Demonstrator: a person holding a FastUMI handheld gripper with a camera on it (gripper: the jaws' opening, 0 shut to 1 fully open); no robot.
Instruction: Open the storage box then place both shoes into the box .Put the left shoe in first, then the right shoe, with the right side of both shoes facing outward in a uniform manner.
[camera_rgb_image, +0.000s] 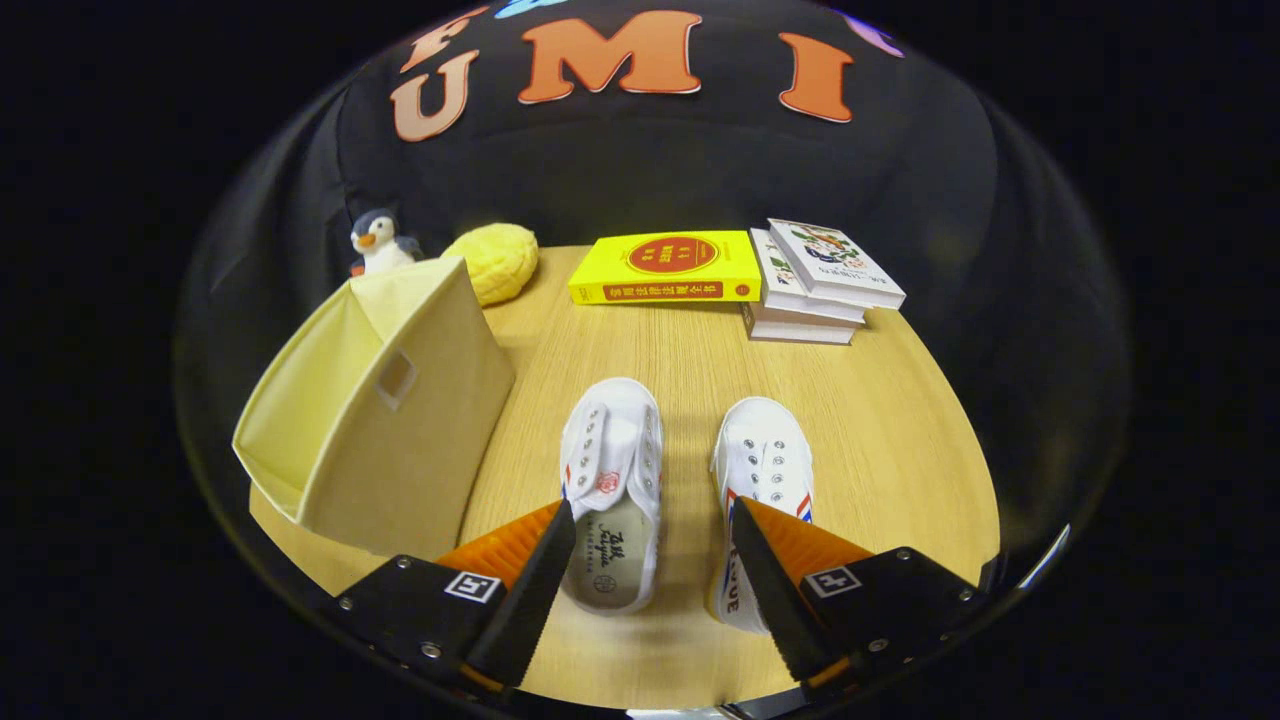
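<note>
Shoes are still waiting: left shoe (612, 490) and right shoe (760, 500) are sitting near the table's (900, 420) front edge. You are holding the gripper (652, 540) wide open, empty, above them; storage box (380, 410) is lying open at the left edge.

Upper left: penguin toy (375, 241), yellow bun-shaped cushion (494, 262). Upper centre: yellow book (667, 267); white book stack (818, 282) touching it, on wooden desk (900, 420).
</note>
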